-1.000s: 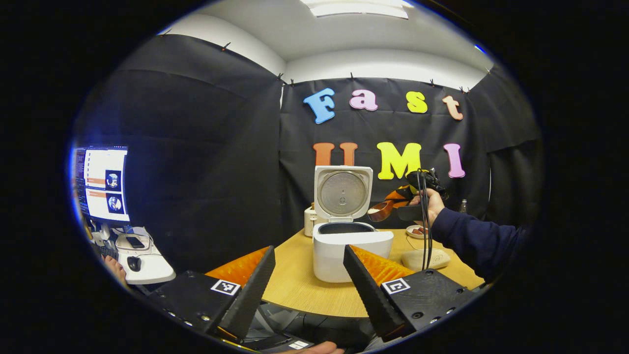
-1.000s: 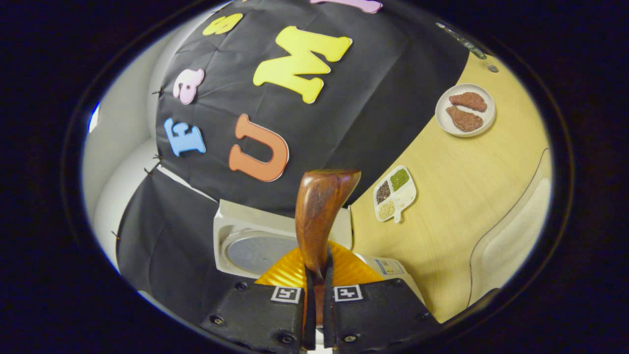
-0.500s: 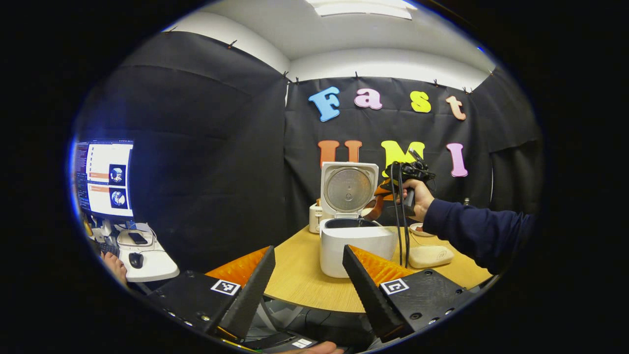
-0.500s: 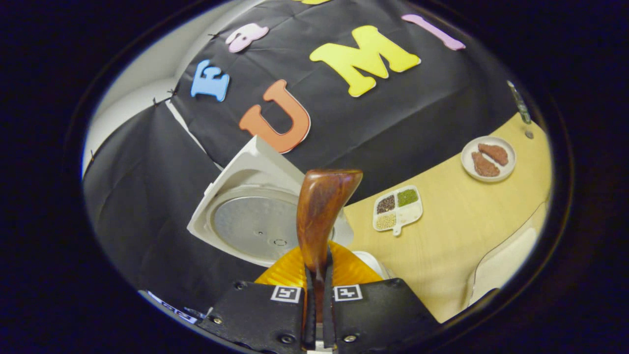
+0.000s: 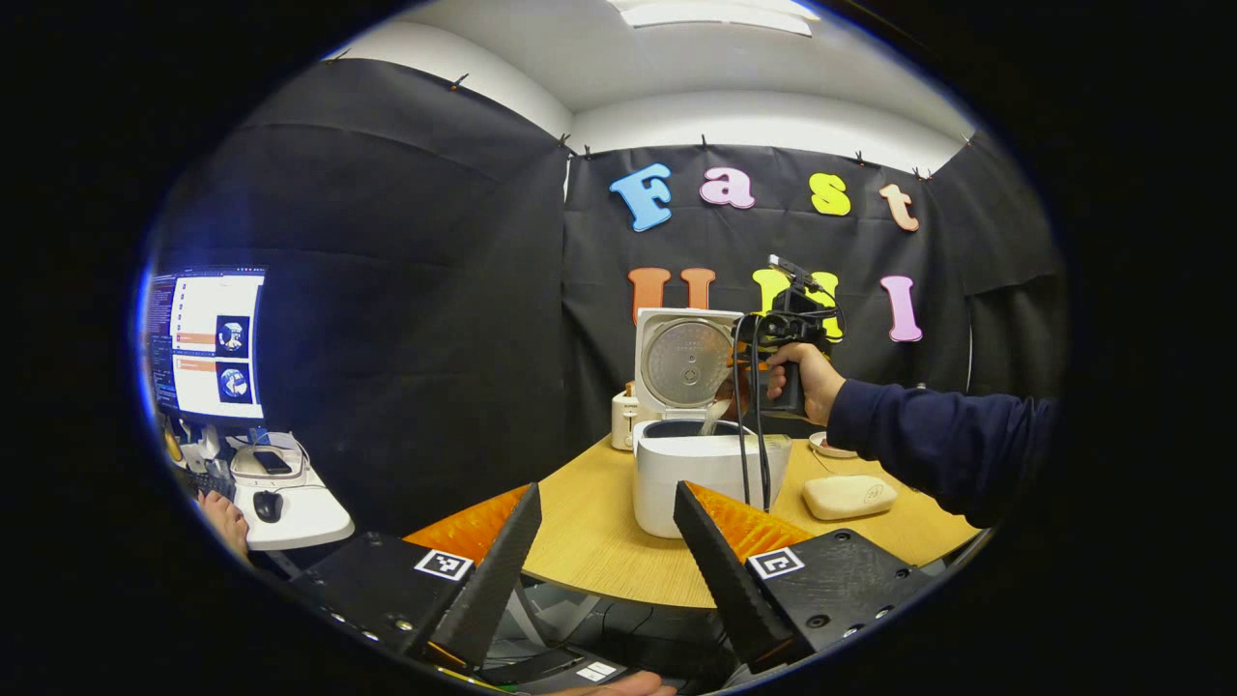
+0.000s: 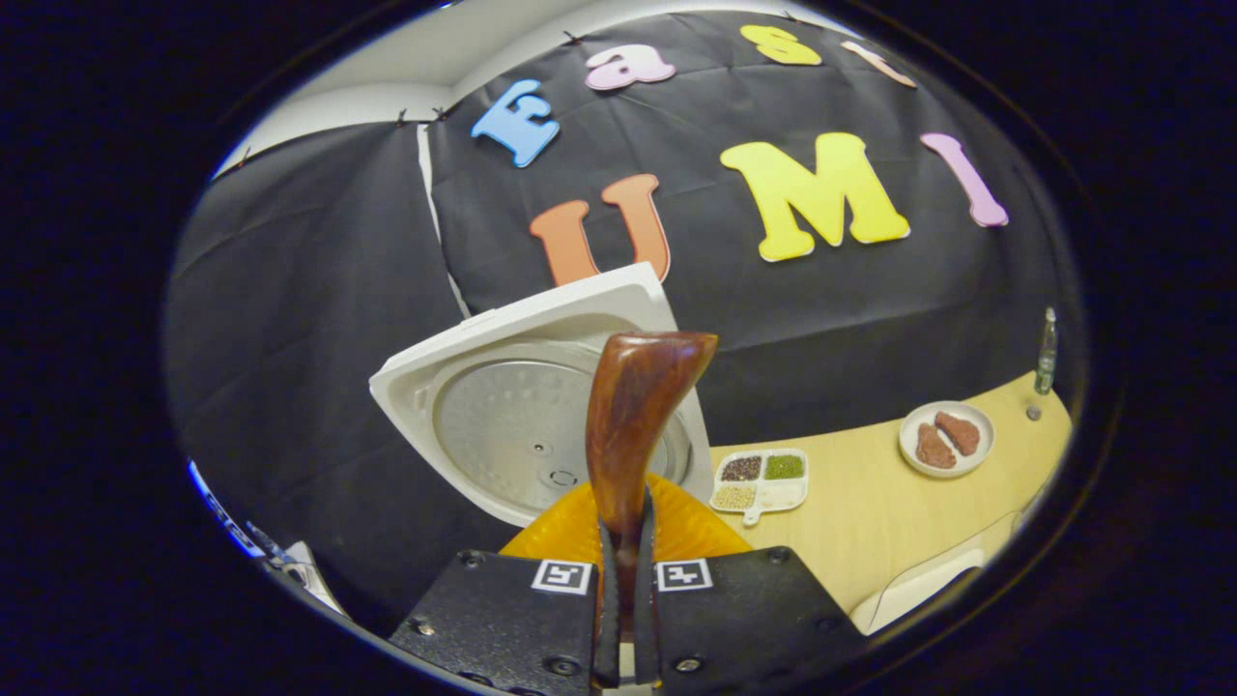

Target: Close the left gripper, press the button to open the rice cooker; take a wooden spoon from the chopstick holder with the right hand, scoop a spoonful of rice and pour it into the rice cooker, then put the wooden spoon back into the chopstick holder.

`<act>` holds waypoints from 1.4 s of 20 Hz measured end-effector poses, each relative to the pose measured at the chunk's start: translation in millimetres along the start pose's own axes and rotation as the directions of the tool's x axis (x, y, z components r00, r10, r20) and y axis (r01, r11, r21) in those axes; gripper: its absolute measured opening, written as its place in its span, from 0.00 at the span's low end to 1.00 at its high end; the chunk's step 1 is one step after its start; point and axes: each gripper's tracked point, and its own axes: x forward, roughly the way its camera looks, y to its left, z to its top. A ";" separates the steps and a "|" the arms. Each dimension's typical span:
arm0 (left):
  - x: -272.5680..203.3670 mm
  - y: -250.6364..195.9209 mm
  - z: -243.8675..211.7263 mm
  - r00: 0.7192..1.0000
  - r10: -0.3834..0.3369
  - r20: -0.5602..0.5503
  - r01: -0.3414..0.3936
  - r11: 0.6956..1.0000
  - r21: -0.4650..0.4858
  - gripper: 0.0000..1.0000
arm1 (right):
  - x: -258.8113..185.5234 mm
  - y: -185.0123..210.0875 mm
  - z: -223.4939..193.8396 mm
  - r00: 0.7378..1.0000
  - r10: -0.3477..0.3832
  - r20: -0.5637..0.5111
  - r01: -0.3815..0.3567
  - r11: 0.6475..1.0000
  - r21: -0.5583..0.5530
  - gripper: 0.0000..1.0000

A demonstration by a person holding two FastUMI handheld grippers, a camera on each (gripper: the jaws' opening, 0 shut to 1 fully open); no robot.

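Note:
The white rice cooker (image 5: pixel 710 469) stands on the round wooden table (image 5: pixel 589 551) with its lid (image 5: pixel 688 360) up. A hand in a dark sleeve holds my right gripper (image 5: pixel 785 333) over the pot, and a pale stream of rice (image 5: pixel 713 418) falls into it. In the right gripper view, my right gripper (image 6: pixel 625 541) is shut on the handle of the wooden spoon (image 6: pixel 633 416), with the raised lid (image 6: pixel 522 425) behind it. My left gripper (image 5: pixel 607 493) stands open near the table's front edge, holding nothing. The chopstick holder (image 5: pixel 623 420) sits behind the cooker on its left.
A divided dish of grains (image 6: pixel 762 477), a plate of meat (image 6: pixel 945 438) and a small bottle (image 6: pixel 1044 353) lie on the table's right side. A beige oval object (image 5: pixel 848 495) sits by the cooker. A monitor (image 5: pixel 208 343) and a mouse (image 5: pixel 268 506) are at far left.
The right gripper has moved left and up over the open cooker and turned the spoon, and rice now falls into the pot. The left gripper has hardly moved.

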 end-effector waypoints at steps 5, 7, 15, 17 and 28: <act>1.5 11.3 -9.3 0.998 0.051 -0.037 -0.051 0.998 0.022 0.89 | -6.9 37.2 1.0 0.992 0.004 0.128 0.052 0.900 -0.432 0.11; 1.2 9.2 -9.3 0.998 0.049 -0.038 -0.048 0.999 0.020 0.88 | -13.4 52.9 -4.4 0.988 0.011 0.153 0.068 0.865 -0.498 0.11; 0.2 -5.2 2.5 0.999 0.051 -0.015 -0.050 0.998 0.024 0.88 | -47.3 45.2 19.5 0.971 -0.037 0.237 0.159 0.836 -0.525 0.11; 2.7 -18.1 5.1 0.999 0.038 -0.008 -0.038 0.999 0.026 0.88 | -64.2 27.3 31.2 0.966 -0.051 0.253 0.177 0.844 -0.506 0.11; 31.1 -130.1 35.9 0.994 -0.099 0.046 0.100 0.995 -0.029 0.90 | -158.8 -126.9 76.8 0.941 -0.148 0.304 0.254 0.903 -0.346 0.11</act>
